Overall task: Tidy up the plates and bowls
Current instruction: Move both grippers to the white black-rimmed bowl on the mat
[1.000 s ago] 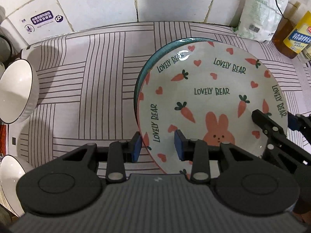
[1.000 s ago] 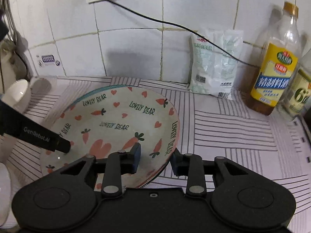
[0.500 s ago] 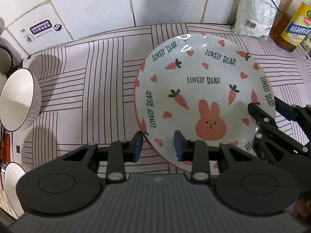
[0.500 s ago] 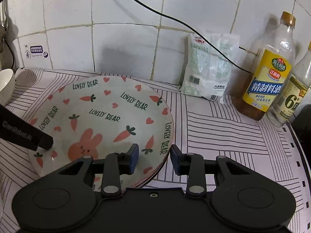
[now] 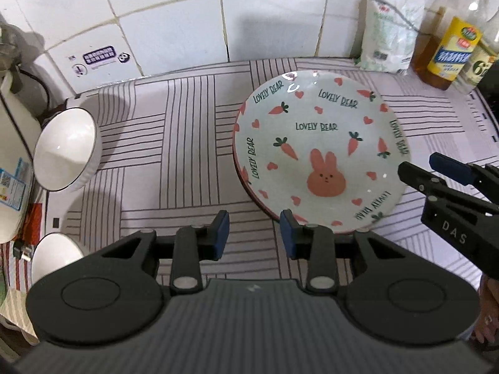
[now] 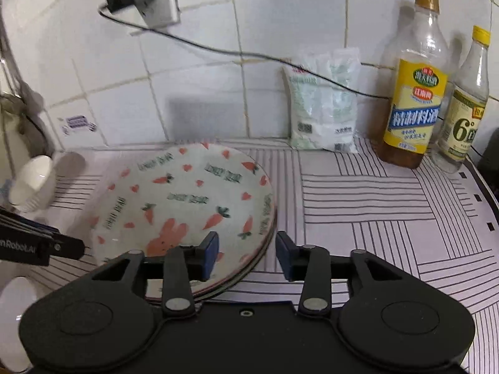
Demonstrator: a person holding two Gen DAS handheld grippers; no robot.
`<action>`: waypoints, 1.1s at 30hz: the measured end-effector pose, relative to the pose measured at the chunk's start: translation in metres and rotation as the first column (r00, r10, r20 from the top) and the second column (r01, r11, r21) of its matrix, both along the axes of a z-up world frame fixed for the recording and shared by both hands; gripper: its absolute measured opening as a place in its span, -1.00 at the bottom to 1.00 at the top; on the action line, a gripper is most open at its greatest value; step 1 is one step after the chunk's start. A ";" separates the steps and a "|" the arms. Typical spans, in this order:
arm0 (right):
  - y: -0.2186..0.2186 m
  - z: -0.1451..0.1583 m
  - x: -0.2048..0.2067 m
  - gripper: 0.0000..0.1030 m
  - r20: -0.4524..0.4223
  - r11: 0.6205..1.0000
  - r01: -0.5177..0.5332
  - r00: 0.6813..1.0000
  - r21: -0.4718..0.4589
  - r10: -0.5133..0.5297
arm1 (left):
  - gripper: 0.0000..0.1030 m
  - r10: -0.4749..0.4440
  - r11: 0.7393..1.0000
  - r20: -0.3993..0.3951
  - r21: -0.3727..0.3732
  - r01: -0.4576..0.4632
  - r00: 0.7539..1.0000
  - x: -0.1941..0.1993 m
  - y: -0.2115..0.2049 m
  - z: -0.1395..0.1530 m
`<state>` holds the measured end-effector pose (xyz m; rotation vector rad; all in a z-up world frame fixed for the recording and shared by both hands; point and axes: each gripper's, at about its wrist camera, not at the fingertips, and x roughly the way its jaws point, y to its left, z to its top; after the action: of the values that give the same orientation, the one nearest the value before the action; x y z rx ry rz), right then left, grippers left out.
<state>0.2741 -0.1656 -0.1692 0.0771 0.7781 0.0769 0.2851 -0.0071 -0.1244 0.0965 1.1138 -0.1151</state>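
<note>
The bunny-and-carrot plate point(image 5: 318, 155) point(image 6: 187, 199) lies flat on top of a stack of plates on the striped cloth. My left gripper point(image 5: 254, 235) hovers at the plate's near-left rim. Its jaws are opening, with only cloth showing between them. My right gripper point(image 6: 248, 251) point(image 5: 432, 168) is at the plate's right rim. Its jaws are opening too. The rim shows in the gap, but the pads do not press on it. Two white bowls point(image 5: 65, 149) point(image 5: 53, 258) stand at the left.
A white appliance point(image 5: 9, 171) stands left of the bowls. Against the tiled wall are a white bag point(image 6: 324, 112) and two bottles point(image 6: 411, 99) point(image 6: 464, 109). A cable point(image 6: 218, 50) runs from a wall plug. Bare striped cloth point(image 6: 374, 205) lies right of the plates.
The plate was tilted in both grippers over a teal-rimmed plate; now it lies flat on the stack. Both grippers have let go, opened a little, and pulled back and up.
</note>
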 end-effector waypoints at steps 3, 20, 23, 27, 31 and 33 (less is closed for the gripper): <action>0.001 0.013 -0.009 0.04 0.009 1.000 -0.018 1.000 0.007 0.018 | -0.24 -0.005 1.000 0.013 -0.009 0.005 1.000 -0.013 0.003 0.013; 0.022 0.075 -0.061 0.66 -0.025 0.995 -0.092 0.995 0.030 0.093 | 0.24 -0.032 0.999 0.073 -0.027 0.034 0.997 -0.089 0.035 0.072; 0.028 0.081 -0.070 0.77 -0.040 0.994 -0.105 0.994 0.039 0.107 | 0.32 -0.027 0.999 0.075 -0.024 0.029 0.997 -0.098 0.042 0.075; 0.039 0.087 -0.080 0.78 -0.069 0.993 -0.119 0.990 0.026 0.120 | 0.34 -0.027 1.000 0.063 -0.011 0.027 0.998 -0.110 0.051 0.074; 0.053 0.090 -0.089 0.78 -0.102 0.991 -0.134 0.986 -0.002 0.133 | 0.34 -0.029 0.999 0.050 -0.012 0.030 0.998 -0.123 0.060 0.070; 0.060 0.090 -0.096 0.78 -0.113 0.989 -0.149 0.983 -0.013 0.147 | 0.34 -0.025 1.000 0.043 -0.016 0.026 0.999 -0.129 0.065 0.068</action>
<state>0.1784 -0.1057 -0.0790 0.0027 0.8962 0.2067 0.1563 0.0580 -0.0566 0.0982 1.0688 -0.1441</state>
